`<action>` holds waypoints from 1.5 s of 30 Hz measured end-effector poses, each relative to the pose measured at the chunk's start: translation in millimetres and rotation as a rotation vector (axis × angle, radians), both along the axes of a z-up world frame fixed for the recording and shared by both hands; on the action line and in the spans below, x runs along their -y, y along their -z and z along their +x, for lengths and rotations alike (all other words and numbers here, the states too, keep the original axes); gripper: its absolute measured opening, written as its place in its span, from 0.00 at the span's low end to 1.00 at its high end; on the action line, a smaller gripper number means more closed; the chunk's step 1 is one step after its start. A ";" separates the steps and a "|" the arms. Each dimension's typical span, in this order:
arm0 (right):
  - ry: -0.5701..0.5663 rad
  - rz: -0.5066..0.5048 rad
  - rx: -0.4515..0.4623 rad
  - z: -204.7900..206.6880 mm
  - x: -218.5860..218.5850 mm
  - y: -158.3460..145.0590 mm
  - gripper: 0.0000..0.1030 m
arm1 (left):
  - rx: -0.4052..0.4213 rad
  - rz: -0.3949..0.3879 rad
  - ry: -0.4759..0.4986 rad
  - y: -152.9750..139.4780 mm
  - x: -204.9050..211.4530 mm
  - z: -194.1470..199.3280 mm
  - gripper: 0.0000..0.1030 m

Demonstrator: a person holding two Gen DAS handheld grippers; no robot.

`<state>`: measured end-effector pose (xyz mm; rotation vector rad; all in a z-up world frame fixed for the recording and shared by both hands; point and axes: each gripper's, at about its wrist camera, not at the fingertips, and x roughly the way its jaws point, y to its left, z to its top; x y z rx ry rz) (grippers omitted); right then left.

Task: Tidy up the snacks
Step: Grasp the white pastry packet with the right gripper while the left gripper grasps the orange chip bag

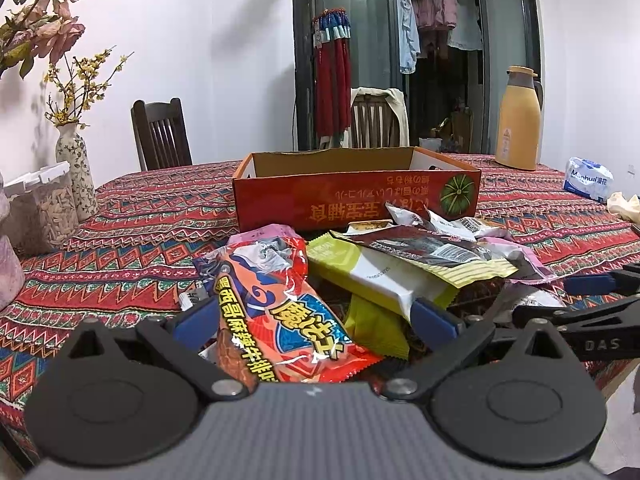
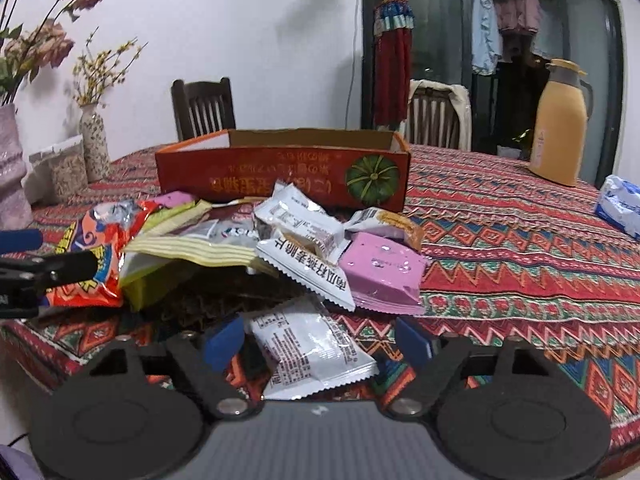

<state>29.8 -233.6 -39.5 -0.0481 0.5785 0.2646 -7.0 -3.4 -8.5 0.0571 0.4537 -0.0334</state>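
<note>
Left gripper (image 1: 316, 314) & right gripper (image 2: 316, 340): jaws wide apart, level.

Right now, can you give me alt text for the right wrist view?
The open right gripper straddles a white packet at the table's near edge. Beyond lies a snack pile, then an open orange box.

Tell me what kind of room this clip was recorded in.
Most likely a home dining room: a large table under a patterned tablecloth, wooden dining chairs pulled up to it, and laundry hanging behind a glass sliding door.
</note>
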 end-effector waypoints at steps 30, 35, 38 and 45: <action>-0.050 0.085 0.093 -24.7 9.9 -18.9 0.40 | -0.074 -0.021 -0.172 -12.6 -11.6 32.4 1.00; -0.029 0.099 0.092 -22.9 16.5 -16.6 0.40 | -0.129 -0.027 -0.201 -7.1 -9.2 48.6 0.95; -0.024 0.107 0.103 -24.3 19.8 -17.7 0.40 | -0.151 -0.024 -0.220 -4.1 -7.2 56.1 0.88; -0.008 0.126 0.119 -20.4 24.9 -20.7 0.40 | -0.213 -0.011 -0.240 7.5 -4.3 70.6 0.76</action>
